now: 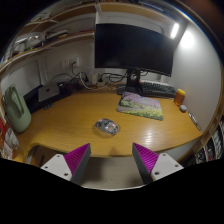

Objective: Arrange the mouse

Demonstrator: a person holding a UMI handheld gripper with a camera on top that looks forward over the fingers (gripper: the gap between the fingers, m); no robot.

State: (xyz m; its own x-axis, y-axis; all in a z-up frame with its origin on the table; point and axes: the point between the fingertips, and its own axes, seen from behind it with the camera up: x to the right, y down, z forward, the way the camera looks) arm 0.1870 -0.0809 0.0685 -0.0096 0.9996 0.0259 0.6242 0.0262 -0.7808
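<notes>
A small grey mouse (106, 126) lies on the wooden desk (70, 120), near its middle, well ahead of my fingers. A green and purple mouse mat (141, 106) lies further back to the right, in front of the monitor. My gripper (112, 160) is open and empty, held above the desk's near edge, with the magenta pads (76, 157) facing each other across a wide gap. The mouse sits beyond the fingers, slightly left of the gap's middle.
A large dark monitor (133, 48) stands at the back on a stand, with a keyboard (155, 88) below it. An orange cup (180, 97) stands at the right. A green bag (16, 108) sits at the left. Shelves run along the back wall.
</notes>
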